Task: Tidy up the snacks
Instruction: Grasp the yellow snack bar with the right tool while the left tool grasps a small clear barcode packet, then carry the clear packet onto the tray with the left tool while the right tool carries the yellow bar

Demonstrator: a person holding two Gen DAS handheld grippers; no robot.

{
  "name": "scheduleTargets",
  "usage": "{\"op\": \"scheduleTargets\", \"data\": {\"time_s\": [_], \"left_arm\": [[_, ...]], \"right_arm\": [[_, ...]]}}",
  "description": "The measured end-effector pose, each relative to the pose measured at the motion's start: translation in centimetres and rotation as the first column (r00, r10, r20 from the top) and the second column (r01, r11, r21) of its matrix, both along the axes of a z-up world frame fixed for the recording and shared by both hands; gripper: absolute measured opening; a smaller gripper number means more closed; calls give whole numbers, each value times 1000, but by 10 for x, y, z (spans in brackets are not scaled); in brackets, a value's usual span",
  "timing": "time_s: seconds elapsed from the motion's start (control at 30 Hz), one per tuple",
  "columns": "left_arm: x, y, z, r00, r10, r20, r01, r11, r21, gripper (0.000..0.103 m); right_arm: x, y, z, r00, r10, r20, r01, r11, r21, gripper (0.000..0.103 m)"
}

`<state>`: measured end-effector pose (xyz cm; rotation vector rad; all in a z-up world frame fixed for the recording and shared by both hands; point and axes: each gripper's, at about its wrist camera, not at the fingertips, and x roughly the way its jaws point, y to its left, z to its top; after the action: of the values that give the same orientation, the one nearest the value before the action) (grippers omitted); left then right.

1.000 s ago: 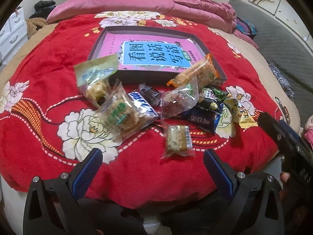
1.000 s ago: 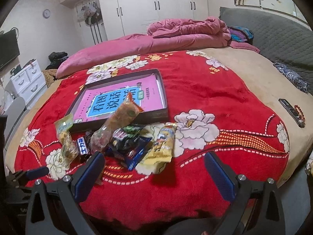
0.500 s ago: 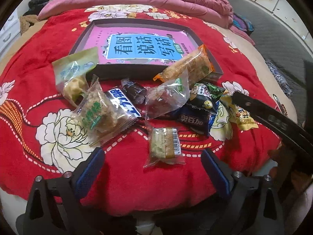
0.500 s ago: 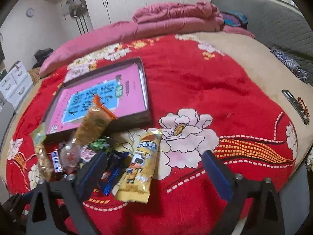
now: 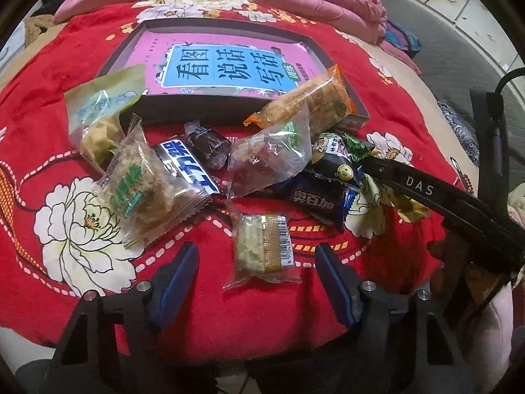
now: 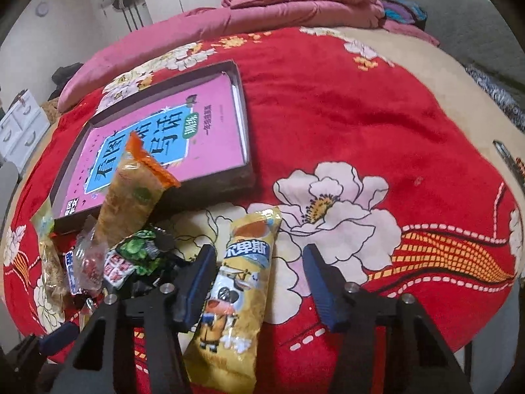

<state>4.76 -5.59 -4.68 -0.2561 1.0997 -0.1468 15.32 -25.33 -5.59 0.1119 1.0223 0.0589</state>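
Several wrapped snacks lie in a heap on the red flowered blanket (image 5: 82,65) in front of a shallow dark tray (image 5: 357,108) that holds a pink book (image 5: 229,62). My left gripper (image 5: 257,275) is open, its jaws either side of a small clear packet with a gold barcode (image 5: 261,246). My right gripper (image 6: 259,282) is open around a long yellow cartoon-cow packet (image 6: 236,298). The right gripper's body (image 5: 436,193) reaches in from the right over the heap. An orange-ended packet (image 5: 308,101) leans on the tray's front rim (image 6: 154,203).
A pink duvet (image 6: 288,0) is bunched at the head of the bed. A dark remote-like object (image 6: 508,161) lies at the right edge. White drawers (image 6: 23,124) stand at the left. A grey sofa (image 5: 459,52) is beyond the bed.
Both grippers have moved forward and down toward the heap. The left now straddles the barcode packet and the right straddles the yellow packet. Both stay open.
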Motion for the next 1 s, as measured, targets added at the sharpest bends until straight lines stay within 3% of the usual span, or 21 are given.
{"op": "scheduleTargets", "data": {"time_s": [0.13,0.2,0.3,0.37,0.47,1.0], "left_arm": [[4,-3,-4,1000,-13,-9,13,1000,-14,62],[6,-6,-6,1000,-19,-16,19,1000,-13,57],[9,-8,-9,999,-26,-22,26,1000,-12,56],[11,-9,-11,999,-27,-25,27,1000,-14,54],[12,-8,-11,999,-28,-27,27,999,-21,41],[0,4,13,999,-19,28,22,995,-102,39]], "right_arm": [[4,-5,-4,1000,-14,-8,15,999,31,43],[5,-6,-6,1000,-12,-11,13,999,46,33],[5,-7,-7,1000,-3,-12,3,997,72,27],[4,-7,-6,1000,0,-5,0,997,82,26],[1,-11,-2,1000,-8,16,6,994,110,26],[-12,-10,43,987,-10,160,-13,989,145,26]]}}
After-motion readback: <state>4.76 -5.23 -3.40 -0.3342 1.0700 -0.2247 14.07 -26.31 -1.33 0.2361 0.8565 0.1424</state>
